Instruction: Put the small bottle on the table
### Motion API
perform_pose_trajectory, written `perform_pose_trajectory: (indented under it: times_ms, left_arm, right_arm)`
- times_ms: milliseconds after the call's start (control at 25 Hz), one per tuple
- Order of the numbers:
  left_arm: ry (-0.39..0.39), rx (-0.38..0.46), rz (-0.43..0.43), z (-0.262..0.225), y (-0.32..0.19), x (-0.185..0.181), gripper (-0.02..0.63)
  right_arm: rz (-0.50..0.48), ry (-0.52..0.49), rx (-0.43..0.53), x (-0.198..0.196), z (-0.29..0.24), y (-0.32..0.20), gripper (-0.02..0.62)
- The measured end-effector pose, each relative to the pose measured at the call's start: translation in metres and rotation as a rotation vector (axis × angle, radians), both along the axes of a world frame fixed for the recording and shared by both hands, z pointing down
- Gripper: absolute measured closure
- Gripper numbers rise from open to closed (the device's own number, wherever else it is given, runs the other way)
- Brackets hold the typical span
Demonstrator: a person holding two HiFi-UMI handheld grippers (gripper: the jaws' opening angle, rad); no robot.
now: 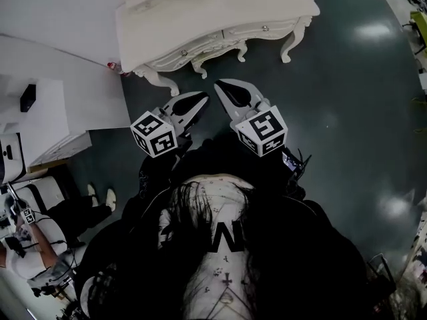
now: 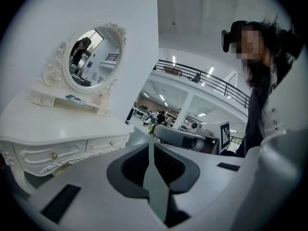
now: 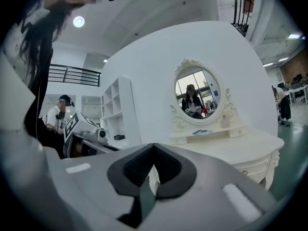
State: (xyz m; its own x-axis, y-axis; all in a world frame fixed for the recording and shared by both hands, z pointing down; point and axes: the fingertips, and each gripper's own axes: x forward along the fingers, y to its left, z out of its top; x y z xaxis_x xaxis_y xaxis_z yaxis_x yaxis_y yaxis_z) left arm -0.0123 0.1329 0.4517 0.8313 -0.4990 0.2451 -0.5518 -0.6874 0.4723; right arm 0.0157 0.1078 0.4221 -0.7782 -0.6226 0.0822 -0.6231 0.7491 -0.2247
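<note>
A white dressing table (image 1: 220, 12) stands at the top of the head view, with bare top and an oval mirror (image 3: 196, 97) on a low shelf. A small pale bottle-like thing (image 3: 223, 121) stands on that shelf beside the mirror; I cannot tell what it is. My left gripper (image 1: 202, 99) and right gripper (image 1: 220, 84) hang side by side over the dark floor, a little short of the table's front. Both are shut with nothing between the jaws, as the left gripper (image 2: 153, 146) and right gripper (image 3: 153, 147) show in their own views.
A white shelf unit (image 1: 40, 112) and a white partition wall (image 1: 53, 19) stand to the left of the table. A person (image 1: 33, 245) sits at the lower left. Dark glossy floor (image 1: 353, 99) stretches to the right. A small red-topped thing (image 1: 113, 65) lies by the table's left leg.
</note>
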Motion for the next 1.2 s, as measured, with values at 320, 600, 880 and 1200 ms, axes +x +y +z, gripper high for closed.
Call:
perform_pose_trajectory:
  times_ms: [320,600,880,1200]
  left_arm:
    - [0.026,0.0,-0.003,-0.003,0.005,-0.033,0.571]
    - [0.045,0.002,0.007,-0.004,0.007,-0.054,0.571]
    - [0.068,0.007,-0.009,-0.005,0.005,-0.076,0.571]
    - [0.08,0.007,-0.02,-0.003,0.003,-0.093,0.571]
  right_arm:
    - [0.012,0.024,0.01,-0.03,-0.004,0.007,0.586]
    - [0.013,0.06,0.003,-0.051,-0.004,0.008,0.586]
    - [-0.004,0.088,0.003,-0.072,-0.004,0.007,0.586]
    - [-0.027,0.11,0.007,-0.091,-0.003,0.003,0.586]
